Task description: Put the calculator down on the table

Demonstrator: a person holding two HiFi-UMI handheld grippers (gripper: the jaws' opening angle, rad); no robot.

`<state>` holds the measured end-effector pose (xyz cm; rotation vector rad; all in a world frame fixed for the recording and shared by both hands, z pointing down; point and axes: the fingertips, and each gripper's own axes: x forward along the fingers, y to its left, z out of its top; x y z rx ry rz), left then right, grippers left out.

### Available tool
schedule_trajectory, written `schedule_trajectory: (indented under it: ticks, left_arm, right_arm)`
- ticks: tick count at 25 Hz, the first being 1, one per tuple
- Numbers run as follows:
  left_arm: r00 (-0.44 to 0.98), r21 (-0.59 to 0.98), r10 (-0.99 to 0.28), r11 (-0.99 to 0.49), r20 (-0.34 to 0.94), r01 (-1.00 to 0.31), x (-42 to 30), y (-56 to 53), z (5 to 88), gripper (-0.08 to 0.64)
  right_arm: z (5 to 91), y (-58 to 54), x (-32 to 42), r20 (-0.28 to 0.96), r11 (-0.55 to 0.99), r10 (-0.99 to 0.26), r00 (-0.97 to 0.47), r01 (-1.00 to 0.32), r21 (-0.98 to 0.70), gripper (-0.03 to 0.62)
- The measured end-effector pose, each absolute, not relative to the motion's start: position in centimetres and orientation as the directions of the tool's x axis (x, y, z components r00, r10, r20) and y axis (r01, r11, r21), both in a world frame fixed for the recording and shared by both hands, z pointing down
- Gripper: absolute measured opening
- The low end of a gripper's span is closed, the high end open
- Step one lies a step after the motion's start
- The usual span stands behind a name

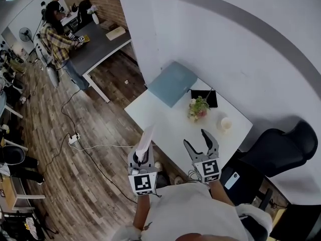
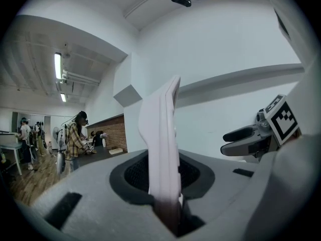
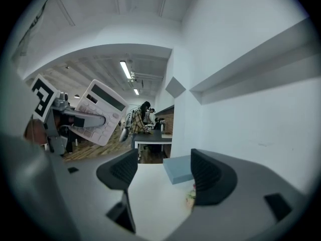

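A white calculator (image 1: pixel 146 139) stands on edge between the jaws of my left gripper (image 1: pixel 143 156), which is shut on it. It hangs in the air off the near left edge of the white table (image 1: pixel 165 127). In the left gripper view the calculator (image 2: pixel 163 139) rises edge-on from the shut jaws of the left gripper (image 2: pixel 169 207). My right gripper (image 1: pixel 201 143) is open and holds nothing, over the table's near edge. In the right gripper view its fingers (image 3: pixel 121 170) stand apart above the tabletop (image 3: pixel 150 197), and the calculator (image 3: pixel 103 112) shows keys-forward at the left.
On the table lie a blue folder (image 1: pixel 173 83), a black flat item (image 1: pixel 204 97), a small flower bunch (image 1: pixel 198 107) and a white cup (image 1: pixel 225 124). A black chair (image 1: pixel 276 149) stands at the right. A person (image 1: pixel 56 36) works at a grey table (image 1: pixel 100 41) far left.
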<state>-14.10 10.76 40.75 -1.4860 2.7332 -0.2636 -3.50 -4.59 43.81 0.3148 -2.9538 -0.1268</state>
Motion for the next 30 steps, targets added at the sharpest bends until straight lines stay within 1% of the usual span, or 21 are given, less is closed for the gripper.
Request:
schedule_trajectory:
  ticks: [9,20,30]
  left_arm:
    - [-0.457,-0.153,-0.887,0.443,0.069,-0.883,-19.5,8.4,40.6,0.092]
    - [-0.329,-0.127,-0.942,0.32,0.058,-0.939,-26.1,6.2,40.8,0.092]
    - [-0.22,-0.083,-0.975,0.215,0.044,-0.973,-29.3,4.9,41.8,0.092]
  right_arm:
    - [44.1,-5.8,-7.5,0.188,0.951,-0.305,-0.934,-0.287,0.117,0.331]
    - [44.3,-6.7,-11.9,0.204,0.896,-0.442,-0.874,-0.421,0.138,0.331]
    - [44.6,-6.0,-13.8,0.215,0.843,-0.537,-0.816,-0.511,0.167,0.331]
